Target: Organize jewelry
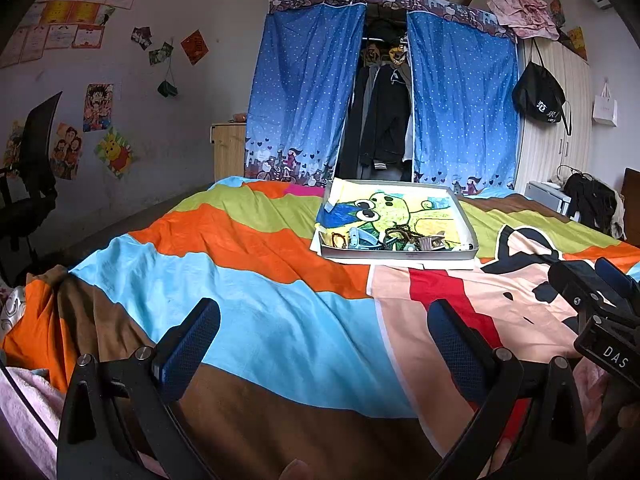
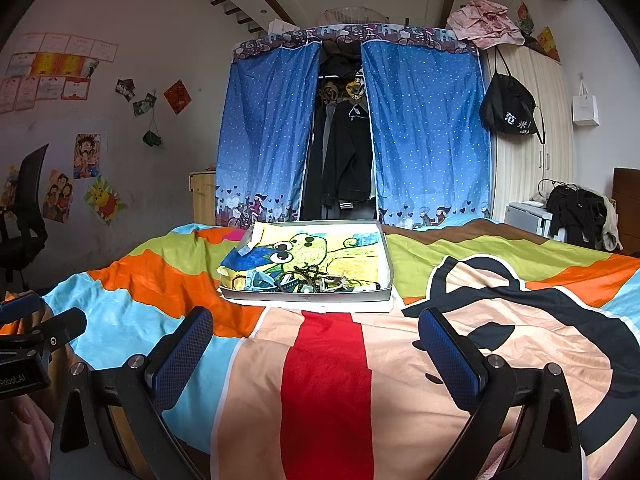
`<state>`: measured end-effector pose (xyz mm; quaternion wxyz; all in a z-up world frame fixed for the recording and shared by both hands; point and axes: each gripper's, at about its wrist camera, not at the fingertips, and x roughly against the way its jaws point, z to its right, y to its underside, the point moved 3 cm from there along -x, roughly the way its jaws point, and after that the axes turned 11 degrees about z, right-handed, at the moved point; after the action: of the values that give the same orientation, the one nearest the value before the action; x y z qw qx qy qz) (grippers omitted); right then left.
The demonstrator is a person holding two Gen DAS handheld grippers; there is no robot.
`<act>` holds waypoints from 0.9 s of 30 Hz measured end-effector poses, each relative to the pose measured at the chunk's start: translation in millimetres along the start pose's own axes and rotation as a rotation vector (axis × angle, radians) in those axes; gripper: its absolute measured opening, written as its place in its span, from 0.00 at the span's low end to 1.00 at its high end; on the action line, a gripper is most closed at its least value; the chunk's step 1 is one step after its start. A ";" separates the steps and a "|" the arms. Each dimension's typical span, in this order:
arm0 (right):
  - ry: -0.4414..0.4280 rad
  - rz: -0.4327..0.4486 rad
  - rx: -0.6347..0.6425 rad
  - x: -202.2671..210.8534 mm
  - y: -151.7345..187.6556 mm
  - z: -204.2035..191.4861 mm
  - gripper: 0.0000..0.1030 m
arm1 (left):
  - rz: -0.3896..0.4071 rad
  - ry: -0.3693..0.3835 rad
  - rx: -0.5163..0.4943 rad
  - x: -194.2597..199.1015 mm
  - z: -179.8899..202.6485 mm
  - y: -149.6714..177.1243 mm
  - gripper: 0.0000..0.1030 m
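Observation:
A shallow grey tray [image 1: 466, 216] [image 2: 387, 256] lined with a yellow cartoon drawing sits on the bed, beyond both grippers. A tangled heap of jewelry [image 1: 404, 240] [image 2: 298, 280], with chains, clips and beads, lies along its near edge. My left gripper [image 1: 324, 328] is open and empty, low over the striped bedspread, short and left of the tray. My right gripper [image 2: 316, 332] is also open and empty, straight in front of the tray. Each gripper shows at the edge of the other's view: the right one [image 1: 596, 284] and the left one [image 2: 44, 320].
A colourful bedspread [image 1: 248, 240] [image 2: 480, 320] covers the bed. Behind stands a blue curtained wardrobe [image 1: 384, 92] [image 2: 352, 128] with hanging clothes. A black office chair [image 1: 32, 168] is at the left, a white cupboard [image 2: 532, 152] with a black bag at the right.

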<state>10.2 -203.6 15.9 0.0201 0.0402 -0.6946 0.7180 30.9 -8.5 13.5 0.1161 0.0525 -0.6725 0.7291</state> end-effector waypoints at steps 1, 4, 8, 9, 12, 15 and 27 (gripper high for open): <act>0.000 0.000 0.000 0.1 0.2 -0.1 1.00 | 0.000 0.000 0.000 -0.1 -0.1 0.0 0.99; 0.000 0.000 0.000 0.2 0.1 -0.2 1.00 | 0.000 0.001 -0.001 0.3 0.3 0.4 0.99; 0.000 -0.002 0.000 0.1 0.2 -0.3 1.00 | 0.000 0.000 -0.001 0.5 0.5 0.6 0.99; 0.000 -0.001 0.000 0.1 -0.5 -0.3 1.00 | 0.000 0.000 -0.001 0.5 0.6 0.5 0.99; 0.000 -0.001 0.001 0.2 -0.7 -0.5 1.00 | 0.000 0.000 -0.001 0.4 0.1 0.6 0.99; 0.000 -0.002 0.001 0.2 -0.9 -0.6 1.00 | -0.001 0.002 -0.001 0.6 0.7 0.4 0.99; -0.001 -0.003 0.002 0.3 -0.4 -1.6 1.00 | -0.007 -0.030 0.013 3.1 -9.1 0.4 0.99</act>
<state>9.8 -202.0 16.2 0.0209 0.0417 -0.6940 0.7185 28.4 0.7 13.0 0.1083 0.0666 -0.6690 0.7323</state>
